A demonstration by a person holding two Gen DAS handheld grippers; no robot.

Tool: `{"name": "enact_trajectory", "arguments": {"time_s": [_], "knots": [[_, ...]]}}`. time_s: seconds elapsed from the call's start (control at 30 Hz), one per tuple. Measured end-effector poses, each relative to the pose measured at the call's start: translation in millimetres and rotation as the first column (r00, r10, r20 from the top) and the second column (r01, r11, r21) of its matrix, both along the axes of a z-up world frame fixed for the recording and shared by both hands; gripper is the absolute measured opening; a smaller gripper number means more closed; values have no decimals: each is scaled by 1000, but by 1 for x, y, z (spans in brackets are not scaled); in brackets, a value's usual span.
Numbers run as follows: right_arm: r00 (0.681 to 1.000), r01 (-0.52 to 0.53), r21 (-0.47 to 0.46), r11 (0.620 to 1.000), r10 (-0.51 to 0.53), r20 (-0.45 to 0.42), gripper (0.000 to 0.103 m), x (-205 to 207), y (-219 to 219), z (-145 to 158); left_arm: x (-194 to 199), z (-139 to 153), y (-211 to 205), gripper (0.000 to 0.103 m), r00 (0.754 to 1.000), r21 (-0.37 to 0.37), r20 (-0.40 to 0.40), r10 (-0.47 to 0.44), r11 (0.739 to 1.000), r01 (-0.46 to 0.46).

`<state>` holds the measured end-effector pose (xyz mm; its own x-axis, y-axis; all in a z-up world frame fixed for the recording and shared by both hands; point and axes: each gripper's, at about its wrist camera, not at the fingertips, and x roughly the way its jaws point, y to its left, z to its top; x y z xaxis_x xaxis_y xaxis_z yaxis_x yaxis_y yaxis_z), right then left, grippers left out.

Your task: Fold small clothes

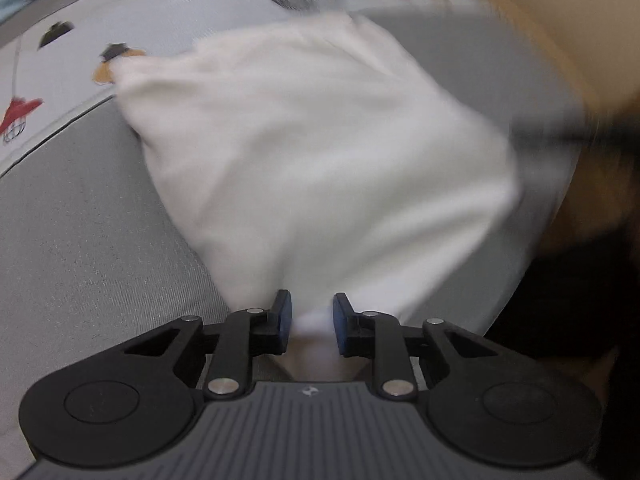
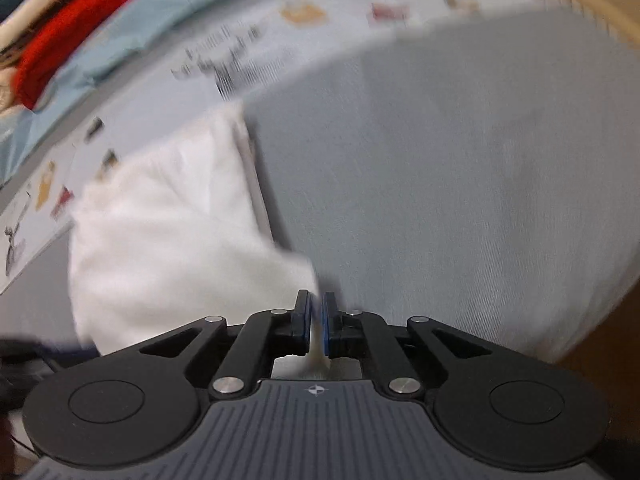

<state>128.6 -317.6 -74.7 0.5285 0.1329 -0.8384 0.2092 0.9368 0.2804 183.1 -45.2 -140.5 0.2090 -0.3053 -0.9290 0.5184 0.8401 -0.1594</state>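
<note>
Both hand-held grippers, left (image 1: 308,318) and right (image 2: 316,322), pinch soft white cloth (image 1: 312,152) over grey woven fabric (image 1: 80,232).

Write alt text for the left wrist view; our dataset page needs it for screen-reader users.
The left gripper pinches the near edge of a white garment between its blue-padded fingers. The cloth spreads away over a grey bed surface, with a printed sheet beyond; the image is motion-blurred.
</note>
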Motion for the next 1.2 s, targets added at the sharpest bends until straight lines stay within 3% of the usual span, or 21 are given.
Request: {"name": "enact_trajectory", "arguments": {"time_s": [0.1,0.23,0.33,0.43,0.6,0.63,0.7,0.8,0.9,0.97,1.03,1.1,1.2], "knots": [[991,-44,-22,999,47,123,27,18,-3,25,1,0,-1,30,999,-22,-33,-10,1000,9],[972,-141,-20,990,142,186,27,56,0,25,4,-1,6,30,998,-40,-59,-2,999,0],[977,-145,17,989,140,159,29,83,2,3,4,-1,12,30,998,-47,-59,-11,999,8],[993,-91,142,986,79,93,30,106,3,-15,5,-2,19,30,998,-59,-68,-14,998,10],[998,-29,181,983,19,57,33,132,13,-34,8,-1,31,30,996,-83,-86,-8,997,1],[999,-28,208,978,17,51,33,135,13,-36,8,1,32,30,996,-85,-87,-8,996,1],[997,-34,216,976,19,71,3,139,18,-37,6,3,33,30,996,-91,-91,-7,996,-2],[989,39,208,977,-68,131,2,137,6,-28,5,1,37,30,995,-100,-96,-7,995,-3],[980,183,122,976,-191,61,0,136,-10,-38,5,4,39,30,995,-95,-100,-6,995,-3],[975,212,89,973,-217,41,0,134,-17,-42,3,7,38,30,995,-94,-97,-8,996,-1],[977,186,108,976,-196,81,0,130,-17,-33,4,10,40,30,995,-103,-100,-6,995,-4],[975,125,117,985,-144,171,3,124,-13,-16,11,17,39,30,995,-158,-97,16,987,-31],[969,-56,184,981,9,248,3,115,0,-3,23,37,60,30,991,-272,-48,123,953,-131]]}}
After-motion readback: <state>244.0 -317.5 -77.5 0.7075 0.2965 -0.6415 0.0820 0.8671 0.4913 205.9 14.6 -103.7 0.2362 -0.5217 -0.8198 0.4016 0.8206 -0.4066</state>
